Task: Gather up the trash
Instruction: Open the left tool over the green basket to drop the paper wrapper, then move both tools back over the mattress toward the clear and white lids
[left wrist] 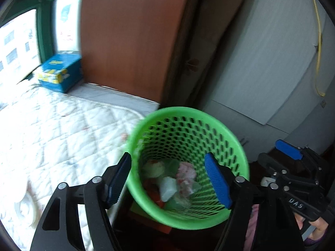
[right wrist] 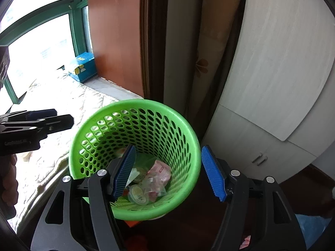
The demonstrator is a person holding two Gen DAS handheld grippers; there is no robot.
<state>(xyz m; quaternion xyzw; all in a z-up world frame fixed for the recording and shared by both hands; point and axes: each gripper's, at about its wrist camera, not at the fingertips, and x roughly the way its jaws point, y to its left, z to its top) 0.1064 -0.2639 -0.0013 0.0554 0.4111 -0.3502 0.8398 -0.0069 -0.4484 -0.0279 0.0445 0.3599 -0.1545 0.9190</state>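
Left wrist view: the left gripper (left wrist: 170,179) has its blue-padded fingers (left wrist: 217,183) spread apart, with nothing pinched between them. They straddle the near-left part of the green mesh basket (left wrist: 209,123): the left finger sits outside the basket wall at 9 o'clock of the opening, and the right finger hangs over the inside at 3 o'clock. At the bottom of the basket lies the trash (left wrist: 171,185), a blurred heap of crumpled wrappers and pale scraps. The right gripper (left wrist: 293,167) shows at 3 o'clock of the basket, outside the rim. A quilted white bed (left wrist: 52,129) lies at 9 o'clock of the basket, with a blue box (left wrist: 60,73) on the window ledge at 11 o'clock. A brown wooden panel (left wrist: 129,37) stands at 12 o'clock, and a grey cupboard (left wrist: 268,67) at 2 o'clock.

Right wrist view: the right gripper (right wrist: 168,172) also has its fingers (right wrist: 213,173) spread and empty. Its left finger reaches inside the basket (right wrist: 134,106), over the trash (right wrist: 150,179), where a small round lidded cup (right wrist: 138,193) and a pink wrapper (right wrist: 160,170) can be made out. Its right finger stands just outside the rim at 3 o'clock. The left gripper (right wrist: 52,119) is at 9 o'clock of the basket, beside the rim. A hand (right wrist: 9,179) shows at the picture's left edge.
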